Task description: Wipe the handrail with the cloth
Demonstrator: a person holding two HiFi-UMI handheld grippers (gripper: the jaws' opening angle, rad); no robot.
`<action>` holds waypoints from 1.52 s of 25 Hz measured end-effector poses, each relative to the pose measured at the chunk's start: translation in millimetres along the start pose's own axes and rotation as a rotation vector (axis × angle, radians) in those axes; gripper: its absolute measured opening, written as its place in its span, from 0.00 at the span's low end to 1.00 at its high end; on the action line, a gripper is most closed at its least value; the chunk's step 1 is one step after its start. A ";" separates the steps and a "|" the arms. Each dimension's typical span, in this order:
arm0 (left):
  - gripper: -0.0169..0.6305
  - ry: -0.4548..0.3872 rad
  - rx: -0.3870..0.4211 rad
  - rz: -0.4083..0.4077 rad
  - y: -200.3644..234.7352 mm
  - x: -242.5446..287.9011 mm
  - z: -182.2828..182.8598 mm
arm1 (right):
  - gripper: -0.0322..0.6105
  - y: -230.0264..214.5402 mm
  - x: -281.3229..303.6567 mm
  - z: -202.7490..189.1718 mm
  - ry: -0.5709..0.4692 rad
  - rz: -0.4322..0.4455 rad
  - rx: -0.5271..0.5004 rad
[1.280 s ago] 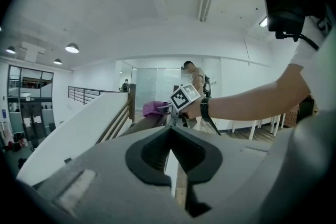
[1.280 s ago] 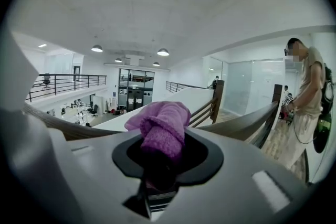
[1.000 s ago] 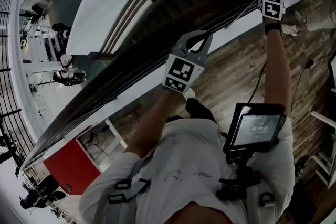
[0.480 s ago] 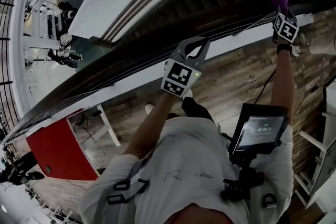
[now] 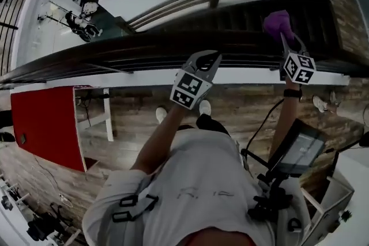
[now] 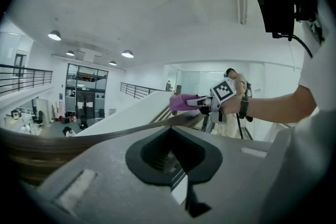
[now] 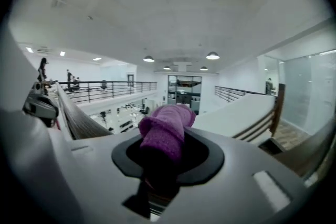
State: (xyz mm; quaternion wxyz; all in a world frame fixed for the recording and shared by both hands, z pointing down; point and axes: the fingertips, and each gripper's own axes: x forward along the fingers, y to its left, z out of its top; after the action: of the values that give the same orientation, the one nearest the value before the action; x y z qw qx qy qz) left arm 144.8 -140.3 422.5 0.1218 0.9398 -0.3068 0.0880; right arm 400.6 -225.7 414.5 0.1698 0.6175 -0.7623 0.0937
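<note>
Clamping the purple cloth [image 5: 277, 22] between its jaws, the right gripper [image 5: 286, 38] reached out over the right-hand stretch of the dark wooden handrail [image 5: 115, 53], which ran across the head view from edge to edge. The cloth stood up in a bunched roll from the jaws, and in the left gripper view it sat just above the rail's top; whether it touched the wood could not be told. The left gripper [image 5: 209, 58] hung over the middle of the handrail, well apart from the cloth, its jaws drawn together at the tips with nothing between them. A staircase [image 5: 242, 20] dropped away on the far side of the rail, and on the near side lay a plank floor [image 5: 242, 106] with a red cabinet [image 5: 49, 124] at the left edge. A small screen [image 5: 300, 150] hung at the person's right side.
</note>
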 end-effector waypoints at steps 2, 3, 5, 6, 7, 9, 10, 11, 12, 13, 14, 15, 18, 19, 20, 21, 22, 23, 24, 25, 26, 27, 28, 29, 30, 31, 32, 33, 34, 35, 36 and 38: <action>0.03 -0.005 -0.028 0.028 19.9 -29.5 -4.0 | 0.22 68.1 12.6 25.5 -0.059 0.092 -0.013; 0.03 -0.009 -0.039 0.049 31.5 -45.7 -6.4 | 0.22 101.4 19.1 39.0 -0.094 0.132 -0.008; 0.03 -0.028 -0.055 0.115 59.2 -80.7 -9.7 | 0.22 170.7 34.6 65.8 -0.160 0.233 -0.010; 0.03 -0.036 -0.065 0.151 72.5 -98.9 -12.0 | 0.22 205.7 40.3 76.7 -0.187 0.289 -0.025; 0.03 -0.041 -0.078 0.186 84.7 -117.6 -14.9 | 0.22 240.1 43.7 84.7 -0.207 0.344 -0.046; 0.03 -0.050 -0.104 0.253 106.6 -155.6 -19.7 | 0.22 307.4 47.0 92.9 -0.224 0.453 -0.103; 0.03 -0.058 -0.115 0.288 117.1 -174.7 -21.2 | 0.22 340.0 47.5 94.5 -0.229 0.506 -0.138; 0.03 -0.068 -0.126 0.324 127.5 -193.6 -23.2 | 0.22 371.9 46.9 95.5 -0.235 0.559 -0.177; 0.03 -0.077 -0.137 0.361 137.6 -212.3 -26.0 | 0.22 403.0 44.8 96.1 -0.243 0.611 -0.221; 0.03 -0.085 -0.147 0.400 147.3 -230.9 -29.7 | 0.22 432.9 41.4 96.4 -0.252 0.660 -0.269; 0.03 -0.094 -0.159 0.438 156.4 -249.6 -33.8 | 0.22 461.5 37.3 96.4 -0.265 0.706 -0.317; 0.03 -0.102 -0.170 0.477 164.8 -268.5 -38.4 | 0.22 488.4 32.7 96.1 -0.281 0.748 -0.363; 0.03 -0.121 -0.205 0.590 187.8 -324.0 -56.3 | 0.22 556.2 22.4 90.0 -0.317 0.840 -0.457; 0.03 -0.125 -0.213 0.623 195.5 -341.4 -63.9 | 0.21 575.0 20.9 84.9 -0.311 0.863 -0.471; 0.03 -0.128 -0.223 0.654 202.7 -358.0 -72.3 | 0.21 592.4 20.0 78.2 -0.298 0.884 -0.479; 0.03 -0.130 -0.237 0.681 208.5 -373.8 -81.1 | 0.21 608.8 19.3 69.9 -0.281 0.903 -0.488; 0.03 -0.129 -0.254 0.706 213.3 -389.1 -90.2 | 0.21 624.4 18.8 60.1 -0.262 0.920 -0.500; 0.03 -0.127 -0.270 0.730 217.6 -403.7 -99.6 | 0.21 639.3 18.9 49.5 -0.244 0.931 -0.518; 0.03 -0.123 -0.283 0.751 221.9 -417.4 -108.8 | 0.21 653.6 20.2 38.4 -0.226 0.933 -0.541; 0.03 -0.117 -0.294 0.769 226.4 -429.9 -117.4 | 0.21 667.2 23.0 26.5 -0.205 0.928 -0.564; 0.03 -0.110 -0.302 0.782 230.7 -441.0 -125.2 | 0.21 680.0 27.3 13.3 -0.178 0.916 -0.585; 0.03 -0.103 -0.307 0.790 234.7 -450.7 -132.0 | 0.21 691.9 32.8 -1.7 -0.144 0.900 -0.601; 0.03 -0.098 -0.312 0.794 238.4 -459.1 -137.8 | 0.21 703.4 39.3 -17.7 -0.107 0.883 -0.615; 0.03 -0.095 -0.317 0.794 242.0 -466.1 -142.7 | 0.21 715.2 46.6 -33.2 -0.075 0.868 -0.628; 0.03 -0.092 -0.319 0.793 245.7 -471.6 -146.5 | 0.21 727.5 55.7 -47.5 -0.051 0.855 -0.641; 0.03 -0.090 -0.320 0.791 249.7 -475.3 -149.5 | 0.21 739.8 67.9 -60.2 -0.032 0.843 -0.653; 0.03 -0.087 -0.319 0.788 254.0 -476.9 -151.8 | 0.21 751.4 83.4 -70.9 -0.015 0.830 -0.662; 0.03 -0.085 -0.319 0.786 258.1 -476.2 -153.9 | 0.21 761.7 101.3 -79.2 0.002 0.814 -0.665; 0.03 -0.082 -0.321 0.781 261.7 -473.6 -156.5 | 0.21 769.9 120.2 -85.6 0.021 0.795 -0.661; 0.03 -0.077 -0.325 0.770 264.6 -469.3 -160.0 | 0.21 775.0 138.5 -91.0 0.043 0.770 -0.653; 0.03 -0.071 -0.334 0.755 266.8 -464.1 -164.5 | 0.21 776.9 155.6 -96.1 0.067 0.742 -0.648; 0.03 -0.067 -0.355 0.739 270.7 -459.0 -174.5 | 0.21 780.6 184.9 -106.0 0.107 0.699 -0.662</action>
State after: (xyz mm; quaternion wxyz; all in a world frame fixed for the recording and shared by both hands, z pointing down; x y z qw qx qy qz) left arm -398.4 -47.9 526.2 0.2322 0.7332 -0.6378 0.0409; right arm -377.2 -185.0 634.0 0.3542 0.2316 -0.9033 -0.0708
